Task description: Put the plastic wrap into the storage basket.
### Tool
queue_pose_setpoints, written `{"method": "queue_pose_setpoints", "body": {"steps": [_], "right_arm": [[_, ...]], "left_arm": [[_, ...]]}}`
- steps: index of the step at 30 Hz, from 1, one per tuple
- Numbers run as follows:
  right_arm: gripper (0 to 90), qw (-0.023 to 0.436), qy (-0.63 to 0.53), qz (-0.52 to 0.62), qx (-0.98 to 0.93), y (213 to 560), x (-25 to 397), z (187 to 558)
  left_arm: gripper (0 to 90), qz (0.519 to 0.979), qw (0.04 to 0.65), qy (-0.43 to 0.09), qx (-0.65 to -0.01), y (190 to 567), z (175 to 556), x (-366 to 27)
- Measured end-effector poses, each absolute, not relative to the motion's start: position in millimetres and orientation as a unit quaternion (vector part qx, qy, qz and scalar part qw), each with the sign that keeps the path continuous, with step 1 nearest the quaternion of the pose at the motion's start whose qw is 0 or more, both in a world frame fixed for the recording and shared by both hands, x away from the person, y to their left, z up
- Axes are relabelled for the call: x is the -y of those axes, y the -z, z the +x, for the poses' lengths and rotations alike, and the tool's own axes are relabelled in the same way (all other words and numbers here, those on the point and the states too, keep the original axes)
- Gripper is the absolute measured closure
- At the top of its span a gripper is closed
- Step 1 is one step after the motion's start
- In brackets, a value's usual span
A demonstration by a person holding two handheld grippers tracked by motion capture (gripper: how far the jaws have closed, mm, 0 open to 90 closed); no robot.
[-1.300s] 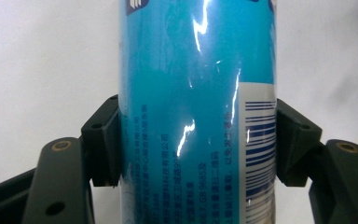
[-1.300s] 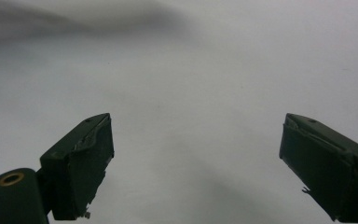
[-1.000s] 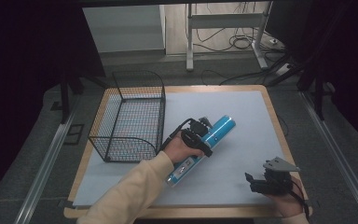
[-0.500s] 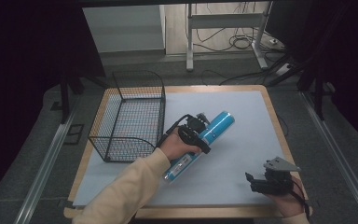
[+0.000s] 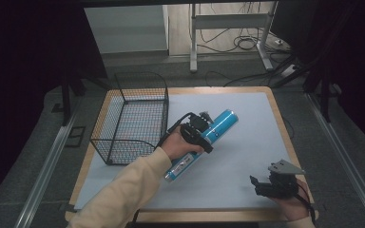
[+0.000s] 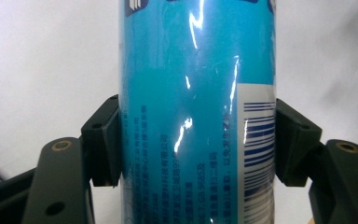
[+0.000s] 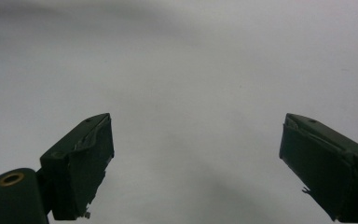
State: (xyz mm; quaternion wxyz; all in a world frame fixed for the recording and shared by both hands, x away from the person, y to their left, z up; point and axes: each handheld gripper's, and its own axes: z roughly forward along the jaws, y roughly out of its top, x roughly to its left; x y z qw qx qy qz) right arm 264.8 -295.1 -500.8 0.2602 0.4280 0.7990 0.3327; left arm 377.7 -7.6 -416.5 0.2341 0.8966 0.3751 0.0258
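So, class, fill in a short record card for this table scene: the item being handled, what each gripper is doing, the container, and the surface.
item: blue cylindrical can, lying at an angle
left gripper: jaws shut on the can's sides, pads pressed to it
right gripper: jaws open, nothing between them, near the table's front right
container: black wire basket, left of the can, nothing visible inside
surface: pale sheet over a wooden table

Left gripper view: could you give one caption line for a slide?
Left gripper closed around a blue can above the white table sheet.
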Motion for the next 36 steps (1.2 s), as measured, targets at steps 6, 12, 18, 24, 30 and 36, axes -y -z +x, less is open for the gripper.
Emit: {"method": "queue_pose_setpoints", "body": {"steps": [6, 12, 18, 24, 30, 36], "right_arm": [[10.3, 0.262, -0.332, 0.428, -0.799, 501, 295, 265], [10.3, 0.262, -0.332, 0.428, -0.799, 501, 295, 265], [10.4, 0.262, -0.331, 0.428, -0.799, 501, 295, 265], [10.4, 0.263, -0.33, 0.429, -0.799, 501, 295, 265], [10.7, 0.262, -0.33, 0.428, -0.799, 501, 295, 265], [10.7, 0.262, -0.33, 0.429, -0.799, 501, 295, 265]], "left_arm": [[31.2, 0.897, 0.234, -0.03, -0.375, 412, 379, 7], [31.3, 0.896, 0.234, -0.036, -0.375, 407, 381, 7], [31.3, 0.895, 0.232, -0.036, -0.38, 402, 388, 6], [31.3, 0.894, 0.235, -0.041, -0.378, 393, 392, 6], [31.3, 0.897, 0.232, -0.045, -0.373, 386, 393, 9], [31.3, 0.897, 0.233, -0.048, -0.373, 379, 395, 9]]}}
